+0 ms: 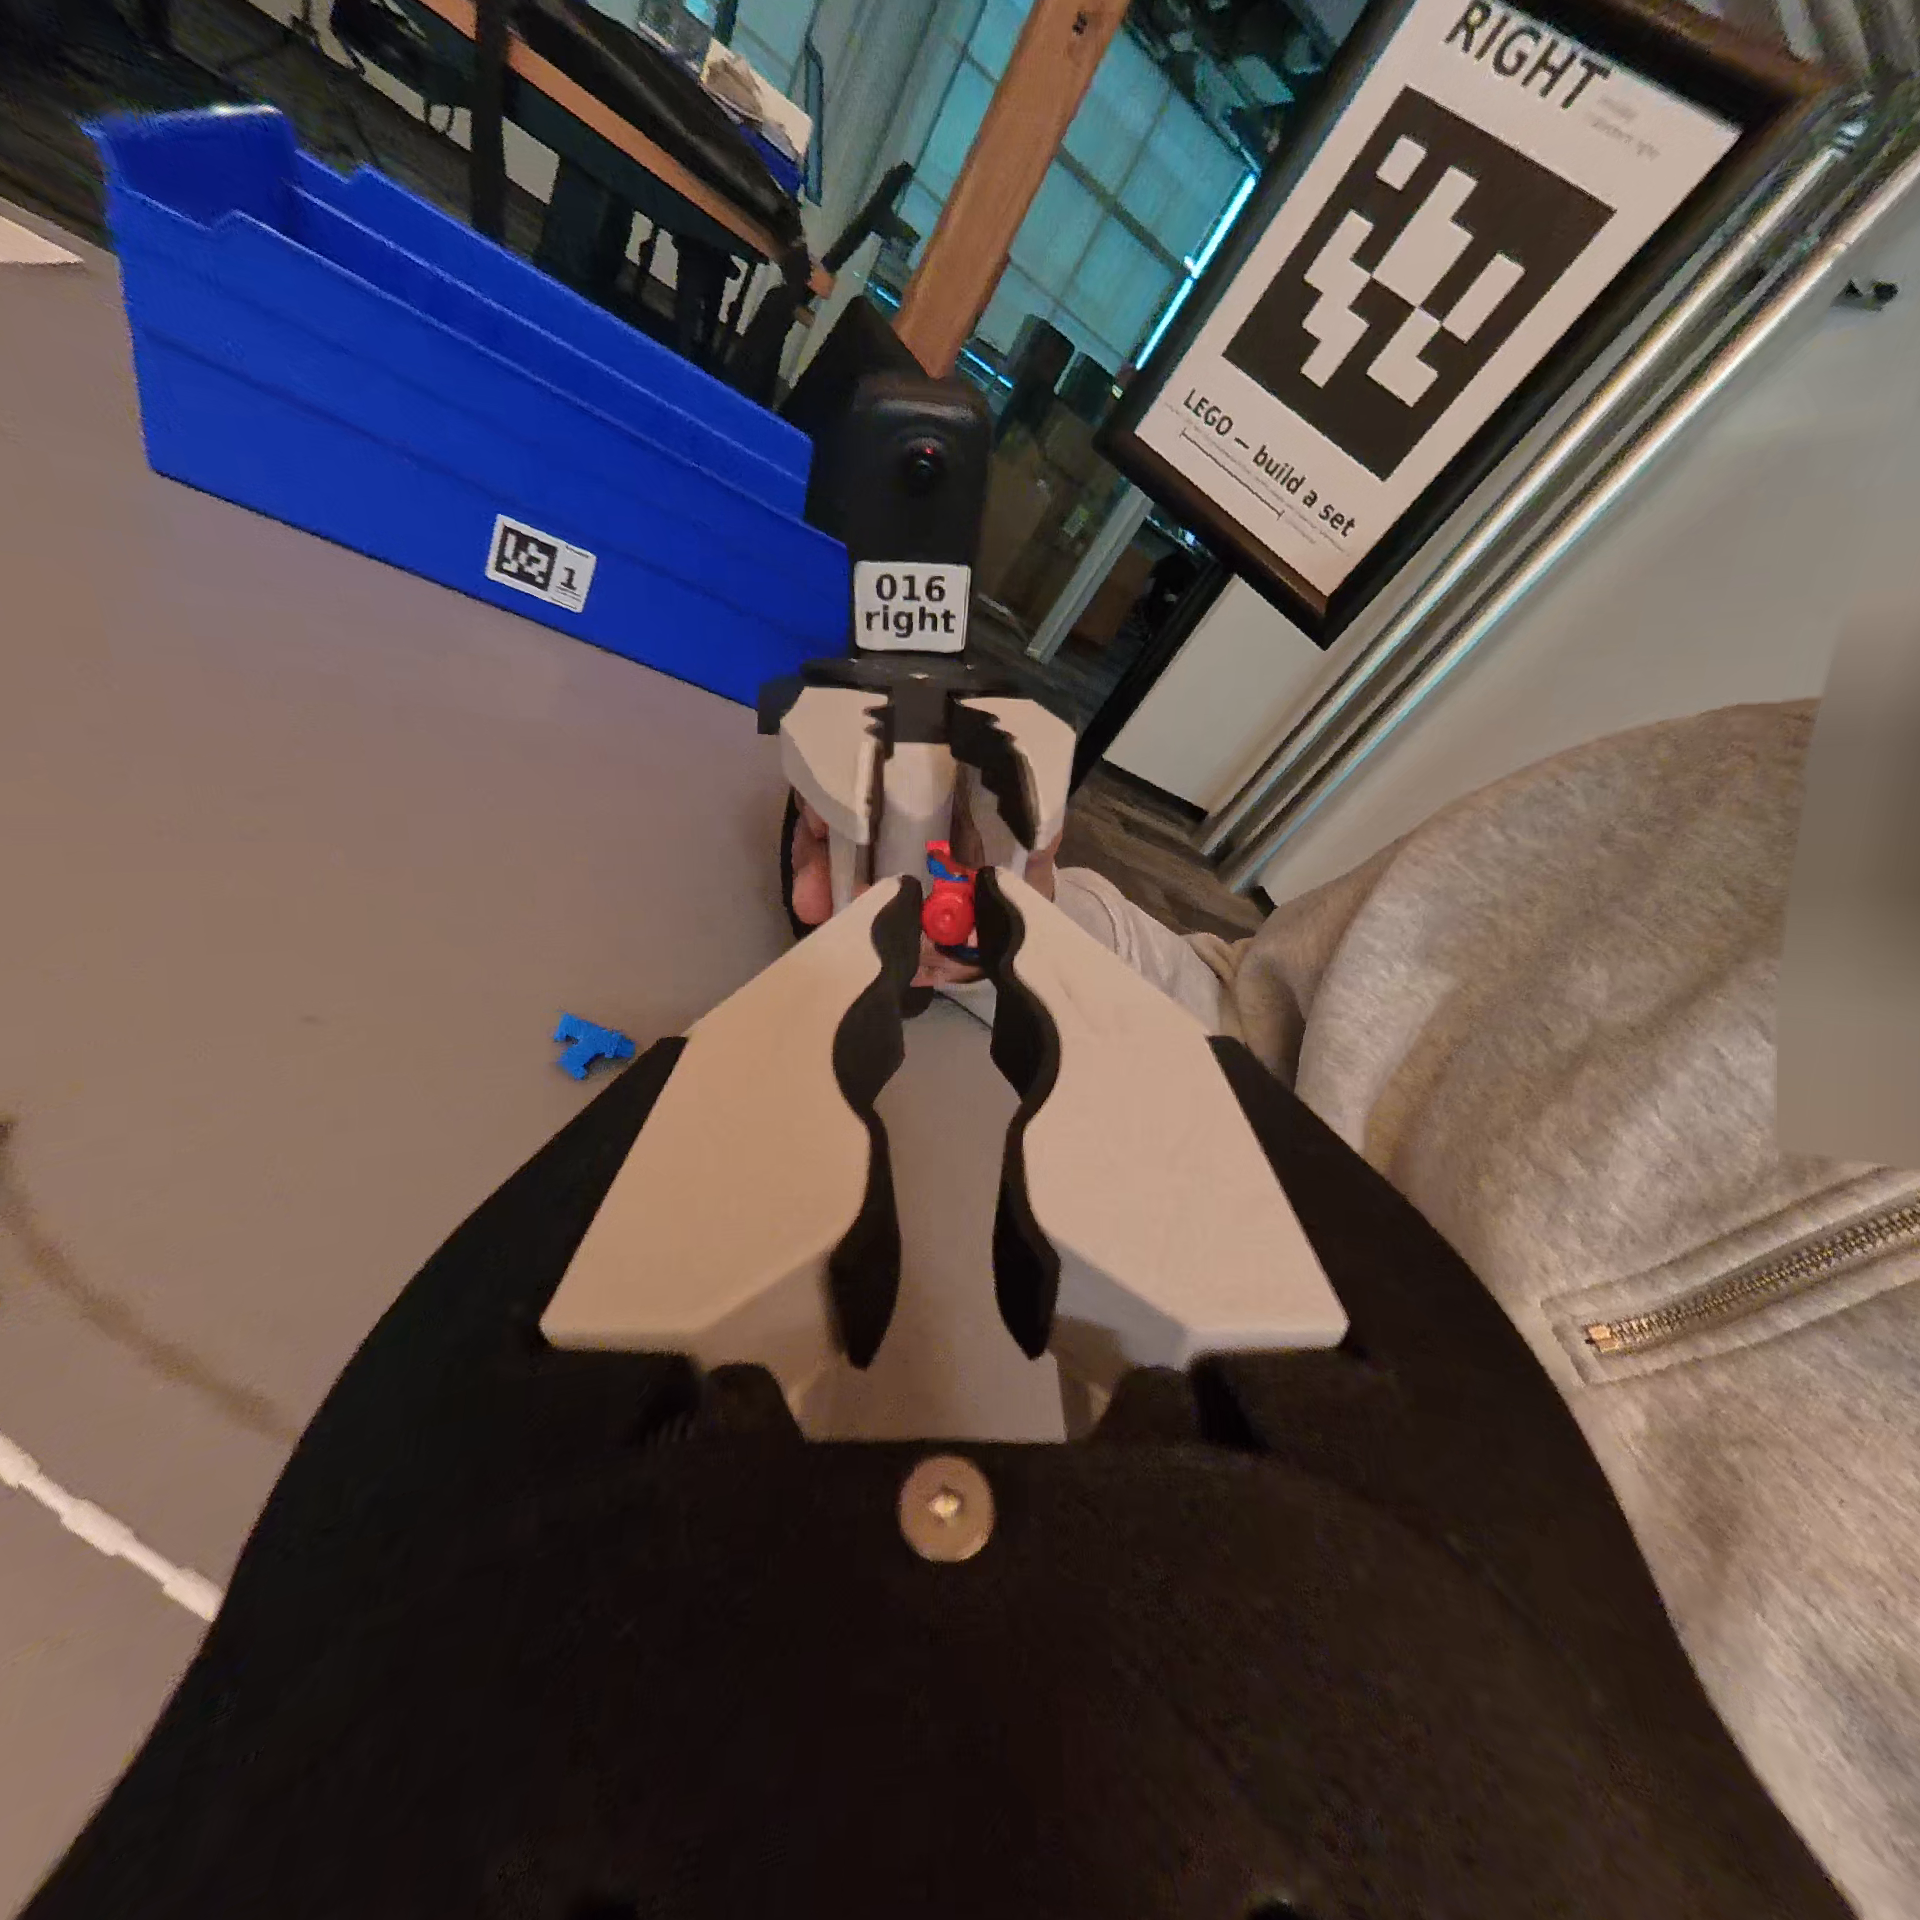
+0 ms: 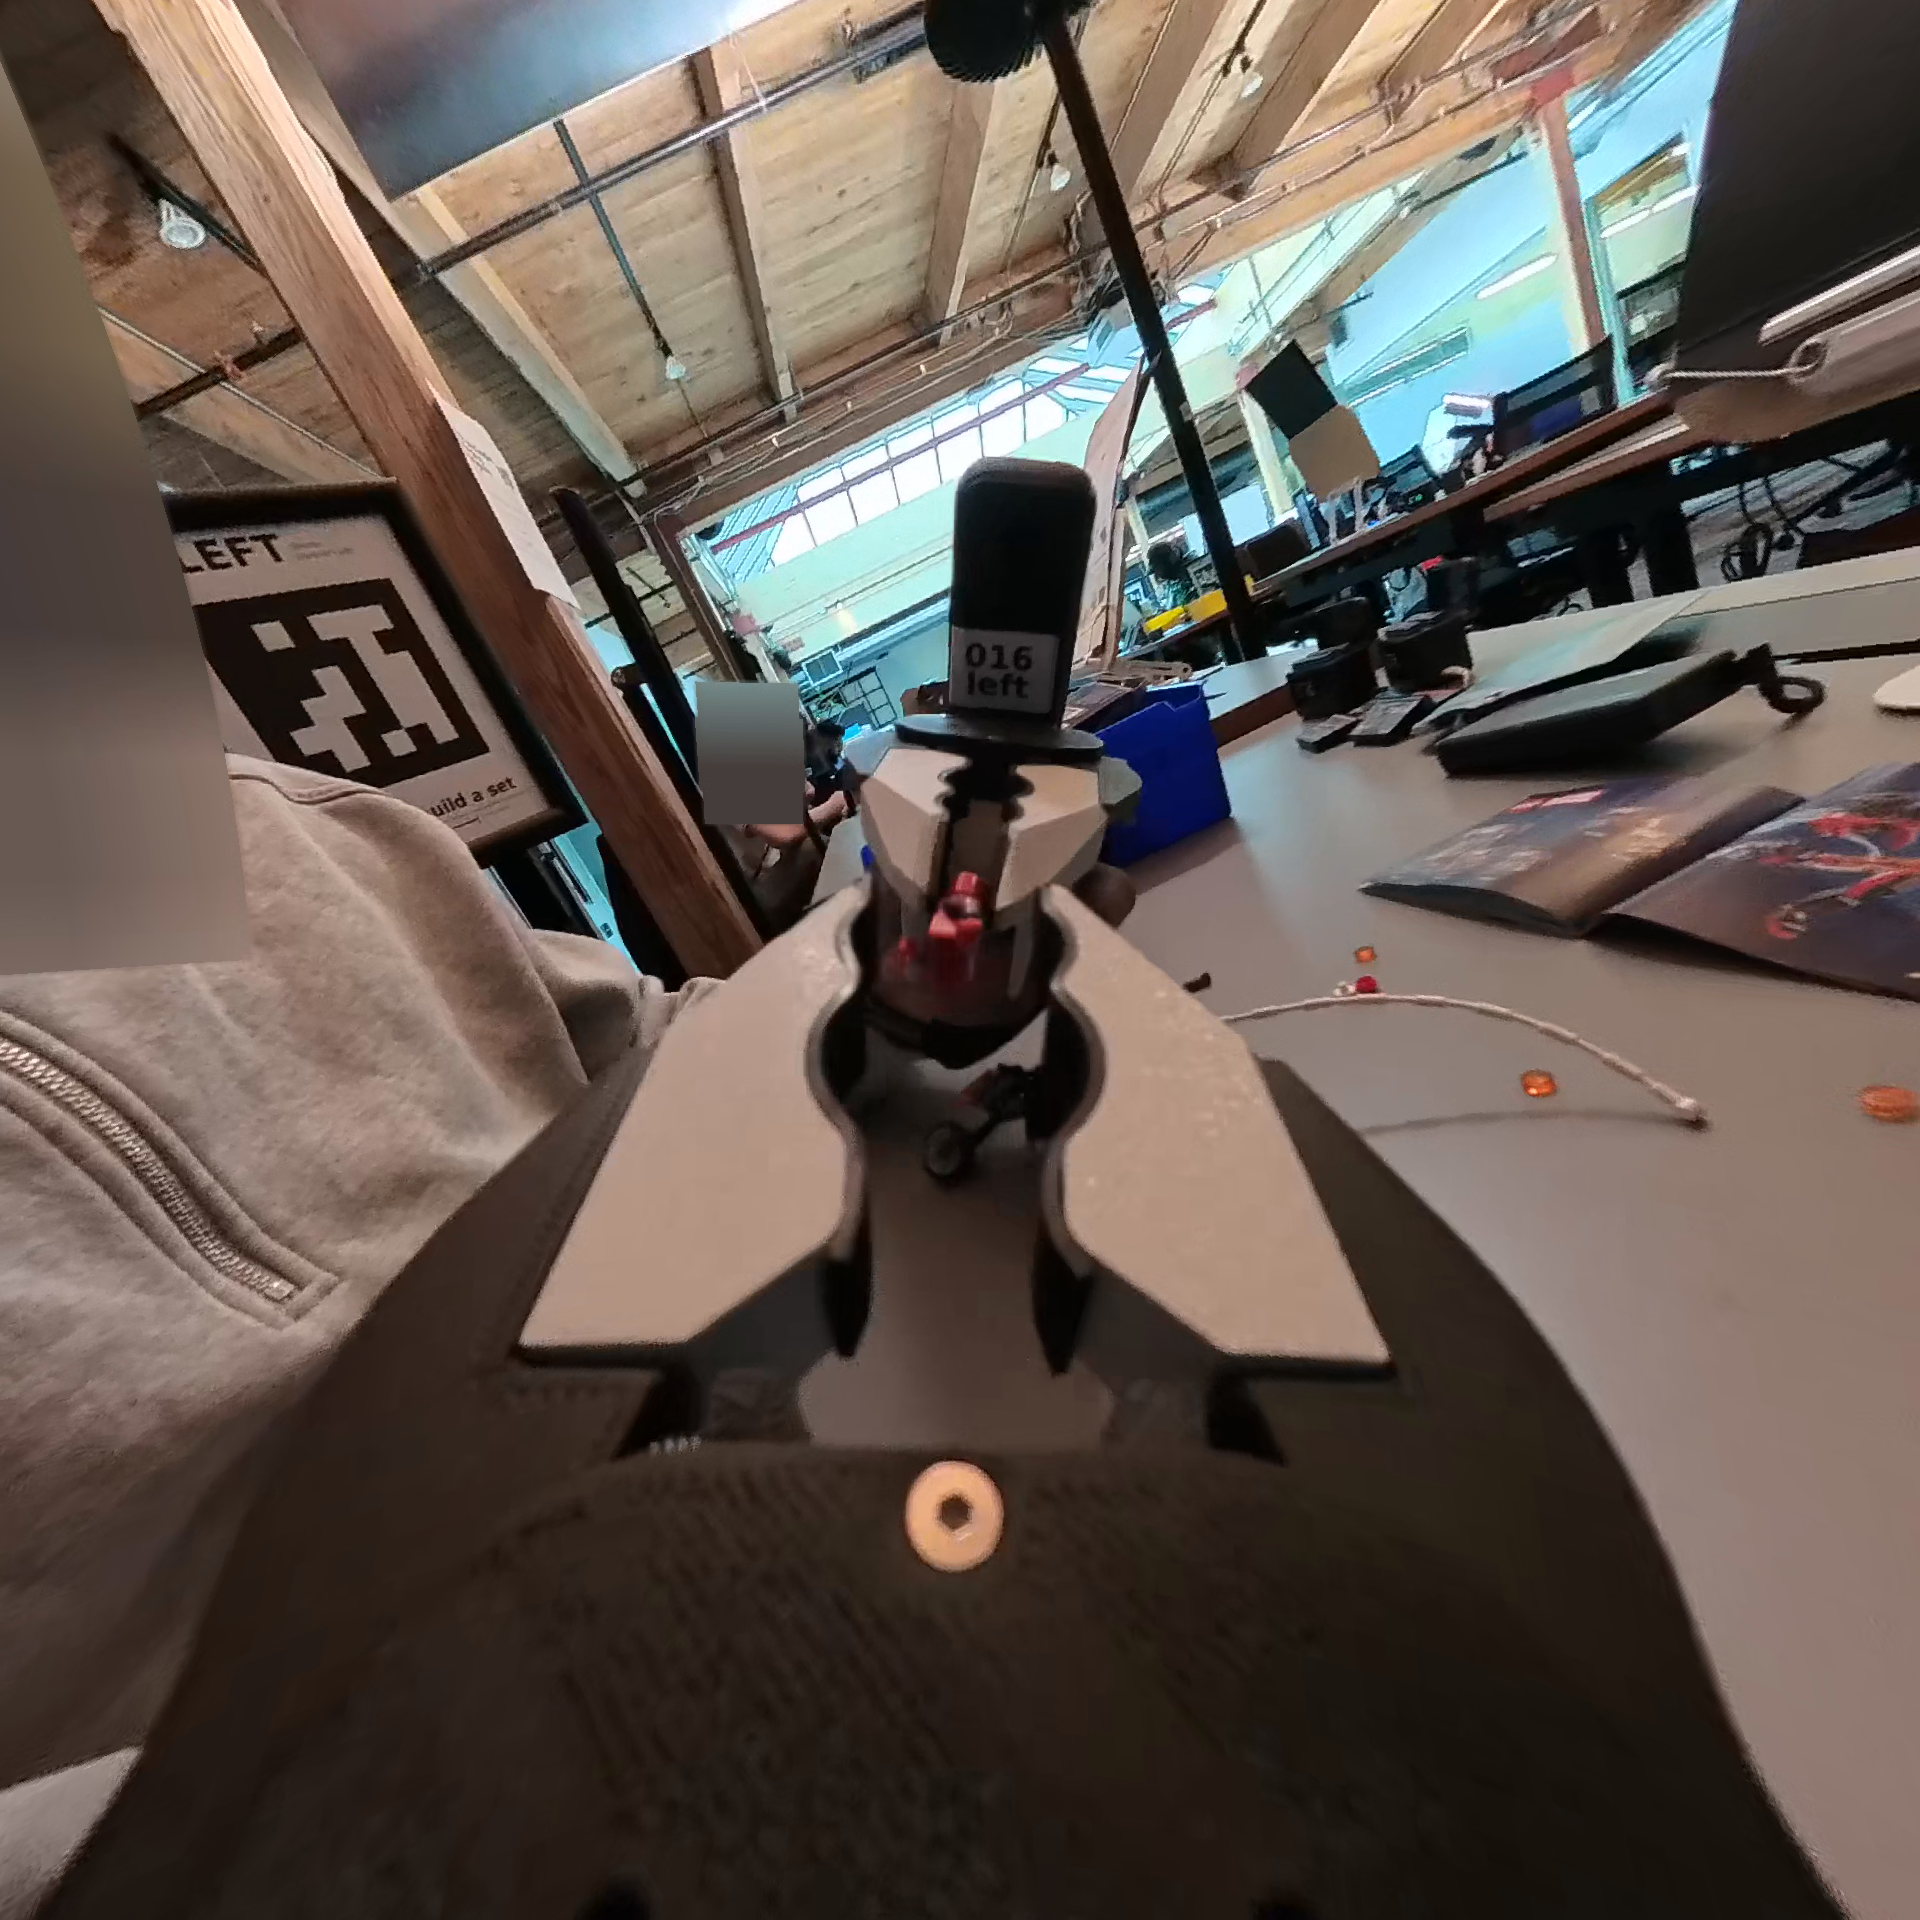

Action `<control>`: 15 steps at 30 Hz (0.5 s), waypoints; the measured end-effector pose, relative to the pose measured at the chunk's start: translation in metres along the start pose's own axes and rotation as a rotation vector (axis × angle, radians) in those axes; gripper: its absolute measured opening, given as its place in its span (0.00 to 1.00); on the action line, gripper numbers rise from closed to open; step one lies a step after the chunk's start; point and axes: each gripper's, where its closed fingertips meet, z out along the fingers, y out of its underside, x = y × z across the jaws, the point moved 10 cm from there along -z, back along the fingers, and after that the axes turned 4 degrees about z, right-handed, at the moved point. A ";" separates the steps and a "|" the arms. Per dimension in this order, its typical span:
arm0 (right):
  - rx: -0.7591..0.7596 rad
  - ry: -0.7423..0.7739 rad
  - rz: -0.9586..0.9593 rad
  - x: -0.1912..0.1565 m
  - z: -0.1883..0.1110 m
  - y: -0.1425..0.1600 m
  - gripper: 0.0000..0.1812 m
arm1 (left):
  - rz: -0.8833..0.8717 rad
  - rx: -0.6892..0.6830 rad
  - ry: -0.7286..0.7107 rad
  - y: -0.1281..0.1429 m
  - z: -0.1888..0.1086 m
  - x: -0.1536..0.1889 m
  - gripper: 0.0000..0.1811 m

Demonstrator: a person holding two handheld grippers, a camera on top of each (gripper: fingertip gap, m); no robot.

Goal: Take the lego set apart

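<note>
Grey tabletop (image 2: 1558, 1299) runs under both tools, with a blue bin (image 1: 416, 364) at its far edge and an open booklet (image 2: 1662, 873) to one side. Held above it, the 2 grippers face each other tip to tip. Between them sits a small red-and-blue lego figure (image 1: 948, 909). The left gripper (image 1: 943, 914) has its fingertips closed on the figure's red end, while the right gripper (image 2: 961, 935) appears clamped on the opposite end. The figure's long axis seems to lie roughly along the line joining the 2 tools, so a straight pull apart should split it. A loose blue piece (image 1: 590, 1044) and a small black motorbike (image 2: 982, 1127) lie on the table below.
</note>
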 end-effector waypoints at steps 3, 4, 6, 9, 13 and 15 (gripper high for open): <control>-0.030 0.021 0.002 0.002 0.005 0.003 0.21 | -0.018 0.037 0.005 -0.002 -0.002 0.000 0.05; -0.044 0.029 -0.001 0.002 0.007 0.004 0.22 | -0.023 0.047 0.005 -0.002 -0.001 0.000 0.05; -0.046 0.033 -0.005 0.000 0.011 0.006 0.18 | -0.029 0.053 0.006 0.000 0.002 0.001 0.05; -0.039 0.040 -0.012 -0.001 0.013 0.006 0.11 | -0.031 0.070 -0.004 0.001 0.004 0.002 0.05; -0.029 0.057 -0.040 -0.003 0.011 0.004 0.03 | -0.001 0.080 -0.016 -0.001 0.001 0.002 0.04; -0.036 0.050 -0.040 -0.004 0.011 0.004 0.03 | 0.043 0.062 -0.029 -0.001 0.001 0.005 0.04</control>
